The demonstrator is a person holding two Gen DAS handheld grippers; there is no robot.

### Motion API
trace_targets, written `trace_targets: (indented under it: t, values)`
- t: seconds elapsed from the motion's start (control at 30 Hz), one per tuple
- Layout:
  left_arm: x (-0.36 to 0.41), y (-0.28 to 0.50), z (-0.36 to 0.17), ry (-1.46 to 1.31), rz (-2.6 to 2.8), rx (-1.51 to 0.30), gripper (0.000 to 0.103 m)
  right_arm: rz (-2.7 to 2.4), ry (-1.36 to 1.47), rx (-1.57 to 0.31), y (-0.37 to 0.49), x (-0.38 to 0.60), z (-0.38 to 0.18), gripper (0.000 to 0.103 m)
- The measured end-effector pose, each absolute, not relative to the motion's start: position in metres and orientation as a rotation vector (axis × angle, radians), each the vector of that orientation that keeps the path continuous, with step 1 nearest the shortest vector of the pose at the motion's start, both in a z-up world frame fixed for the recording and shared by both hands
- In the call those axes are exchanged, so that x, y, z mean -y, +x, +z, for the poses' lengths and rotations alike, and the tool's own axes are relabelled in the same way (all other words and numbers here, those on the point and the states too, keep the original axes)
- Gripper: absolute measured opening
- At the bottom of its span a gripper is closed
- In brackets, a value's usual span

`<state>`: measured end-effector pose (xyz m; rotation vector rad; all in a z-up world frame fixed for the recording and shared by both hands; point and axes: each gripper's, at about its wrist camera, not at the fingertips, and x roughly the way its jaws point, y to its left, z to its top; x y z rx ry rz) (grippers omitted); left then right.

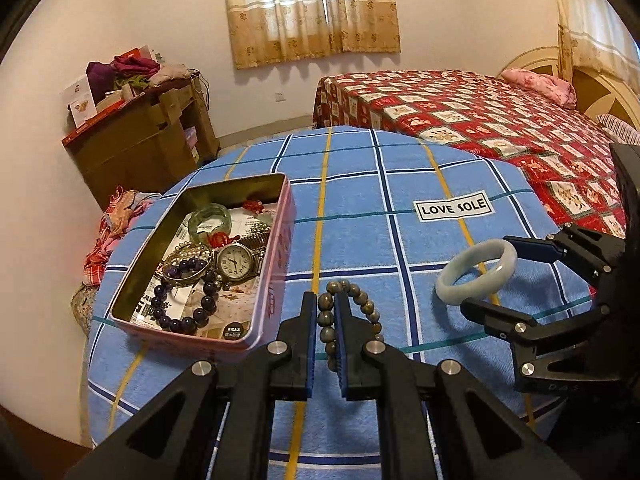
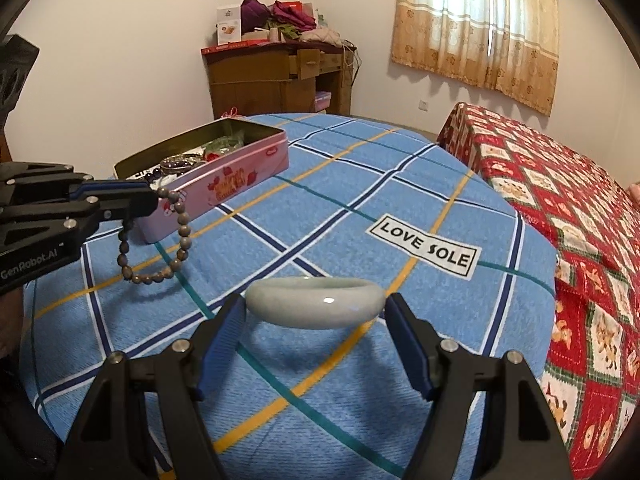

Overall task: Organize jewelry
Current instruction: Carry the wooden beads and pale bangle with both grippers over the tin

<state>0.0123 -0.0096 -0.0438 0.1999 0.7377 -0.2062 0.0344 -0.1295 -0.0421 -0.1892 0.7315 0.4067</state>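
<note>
Above the blanket (image 2: 360,208), left gripper (image 2: 154,200) dangles bead bracelet (image 2: 160,248).

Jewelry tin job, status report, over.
Left gripper shut on bead bracelet, lifted beside the tin. Right gripper holds pale bangle across its width. Tin open, path clear.

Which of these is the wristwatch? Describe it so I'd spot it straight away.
Find the pink tin on the blue checked cloth. Among the jewelry inside lies the wristwatch, beside the dark purple bead bracelet. It alone has a round white dial with hands.
</note>
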Motion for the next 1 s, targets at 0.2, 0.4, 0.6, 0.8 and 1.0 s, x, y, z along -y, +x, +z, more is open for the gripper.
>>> trace_targets:
  t: [0.2,0.4,0.6,0.8,1.0]
  values:
    - [0.004,0.013,-0.039,0.189,-0.199,-0.728,0.008,0.411,-0.189,-0.721,0.034,0.127,-0.037,0.073]
    - [-0.005,0.014,-0.03,0.171,-0.184,-0.711,0.008,0.421,-0.2,-0.718,0.034,0.122,-0.034,0.073]
    - [-0.022,0.016,-0.015,0.151,-0.15,-0.68,0.008,0.422,-0.204,-0.721,0.042,0.121,-0.021,0.013]
    - [-0.037,0.019,-0.012,0.135,-0.117,-0.675,0.008,0.421,-0.23,-0.749,0.056,0.115,-0.023,0.025]
    - [-0.04,0.023,-0.02,0.13,-0.113,-0.692,0.008,0.405,-0.241,-0.763,0.069,0.111,-0.03,0.089]
